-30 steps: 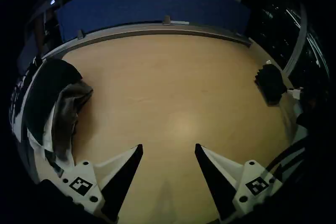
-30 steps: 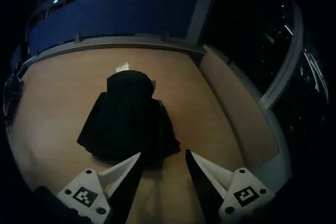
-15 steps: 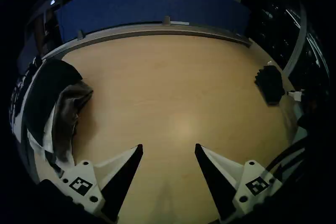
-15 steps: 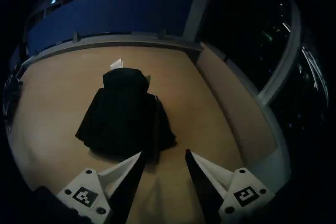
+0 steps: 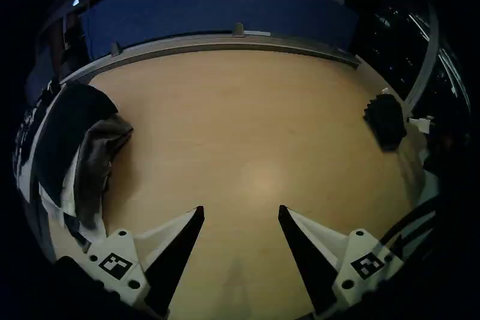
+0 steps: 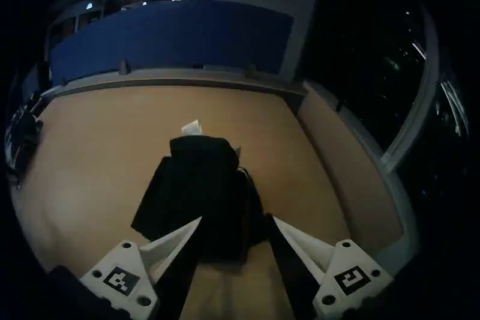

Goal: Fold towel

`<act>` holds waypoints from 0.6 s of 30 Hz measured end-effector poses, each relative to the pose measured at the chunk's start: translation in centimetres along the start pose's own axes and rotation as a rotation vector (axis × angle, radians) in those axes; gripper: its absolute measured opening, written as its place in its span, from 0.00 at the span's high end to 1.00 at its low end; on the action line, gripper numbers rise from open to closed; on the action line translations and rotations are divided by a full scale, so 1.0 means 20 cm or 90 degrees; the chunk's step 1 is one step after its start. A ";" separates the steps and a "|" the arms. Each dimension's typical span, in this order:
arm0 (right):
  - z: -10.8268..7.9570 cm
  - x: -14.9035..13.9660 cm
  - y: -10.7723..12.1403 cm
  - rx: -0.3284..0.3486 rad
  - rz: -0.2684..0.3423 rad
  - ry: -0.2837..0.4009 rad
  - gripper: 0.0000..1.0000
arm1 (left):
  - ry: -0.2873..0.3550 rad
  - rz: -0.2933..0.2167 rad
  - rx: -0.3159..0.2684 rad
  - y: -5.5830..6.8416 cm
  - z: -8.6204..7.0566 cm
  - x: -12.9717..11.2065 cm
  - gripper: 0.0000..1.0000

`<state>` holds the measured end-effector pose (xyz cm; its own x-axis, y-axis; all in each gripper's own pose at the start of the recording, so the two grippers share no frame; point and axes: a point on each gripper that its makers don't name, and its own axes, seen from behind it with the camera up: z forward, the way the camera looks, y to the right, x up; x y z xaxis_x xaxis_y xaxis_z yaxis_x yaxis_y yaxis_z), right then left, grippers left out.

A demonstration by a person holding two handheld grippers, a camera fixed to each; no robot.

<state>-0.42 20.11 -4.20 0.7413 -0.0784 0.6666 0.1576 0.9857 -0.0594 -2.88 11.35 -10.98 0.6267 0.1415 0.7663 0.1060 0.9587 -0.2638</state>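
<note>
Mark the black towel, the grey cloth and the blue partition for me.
black towel (image 6: 201, 191): right gripper view, middle of its top surface.
grey cloth (image 5: 96, 161): left gripper view, middle of the crumpled fold.
blue partition (image 5: 222, 5): left gripper view, centre of its front panel.

In the left gripper view, a pile of cloths (image 5: 84, 146) lies at the left edge of the table (image 5: 252, 116). The towel (image 6: 201, 200) lies at the right side, just before the right tool (image 6: 236, 218). A partition (image 5: 216, 8) stands behind the table.
</note>
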 end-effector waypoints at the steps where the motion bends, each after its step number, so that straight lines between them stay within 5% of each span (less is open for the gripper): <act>1: 0.01 0.03 -0.02 0.005 0.000 0.005 0.27 | 0.000 0.000 0.001 0.00 0.00 0.00 0.08; 7: 0.09 0.17 -0.09 0.031 0.001 0.030 0.17 | 0.000 -0.004 0.007 -0.02 -0.01 0.00 0.08; 11: 0.13 0.24 -0.13 0.045 0.002 0.044 0.00 | 0.001 -0.007 0.011 -0.03 -0.01 0.00 0.08; 18: 0.17 0.29 -0.18 0.058 -0.006 0.050 0.00 | 0.001 -0.011 0.015 -0.04 -0.01 0.00 0.08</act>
<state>1.13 16.66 2.45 0.7892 -0.0960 0.6066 0.1081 0.9940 0.0167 -2.82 10.46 -10.79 0.6261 0.1239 0.7699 0.0993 0.9666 -0.2363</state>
